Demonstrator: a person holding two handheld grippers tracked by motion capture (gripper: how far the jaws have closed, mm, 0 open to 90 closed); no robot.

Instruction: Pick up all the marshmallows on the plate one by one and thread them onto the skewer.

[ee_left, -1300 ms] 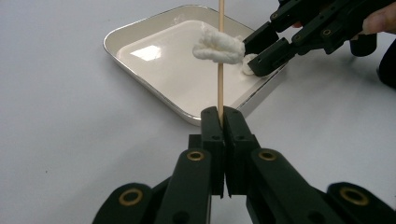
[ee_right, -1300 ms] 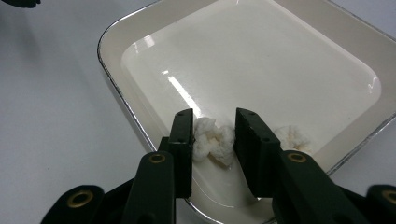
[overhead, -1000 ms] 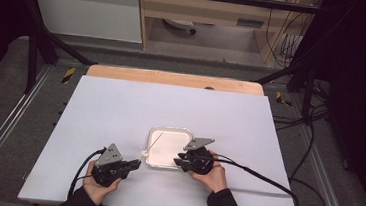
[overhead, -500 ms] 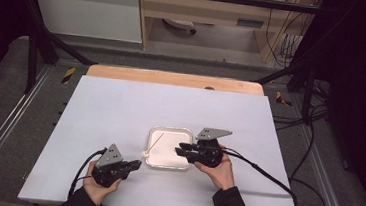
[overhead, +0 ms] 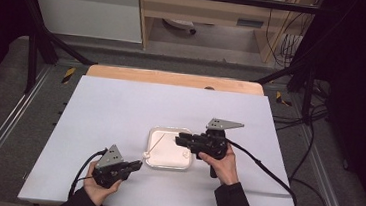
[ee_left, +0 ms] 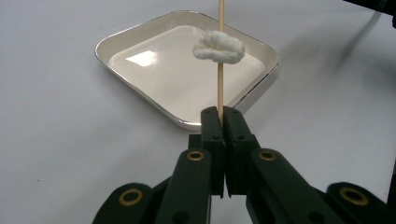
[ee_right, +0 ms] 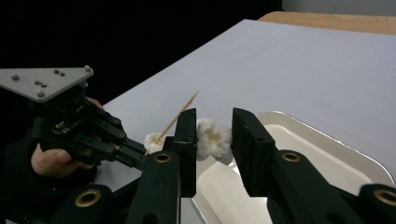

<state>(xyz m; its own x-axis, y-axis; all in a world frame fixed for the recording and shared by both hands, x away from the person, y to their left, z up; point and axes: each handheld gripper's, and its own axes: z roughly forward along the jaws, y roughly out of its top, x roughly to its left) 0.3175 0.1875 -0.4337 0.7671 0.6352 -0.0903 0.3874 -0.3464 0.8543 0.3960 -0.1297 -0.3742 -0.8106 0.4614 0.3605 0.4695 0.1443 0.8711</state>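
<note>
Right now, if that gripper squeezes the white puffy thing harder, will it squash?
Probably. The white puffy piece between the right gripper jaws looks soft and lumpy, like a marshmallow, so it would likely dent. It seems light for its size: another piece sits on a thin wooden skewer without bending it.

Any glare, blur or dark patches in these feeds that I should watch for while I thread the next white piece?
Left gripper view: a bright glare patch on the tray; skewer and the threaded piece sharp. Right gripper view: the background left is black, the near jaws soft, the held piece somewhat blurred. High view: table evenly lit, surroundings dark, skewer faint.
</note>
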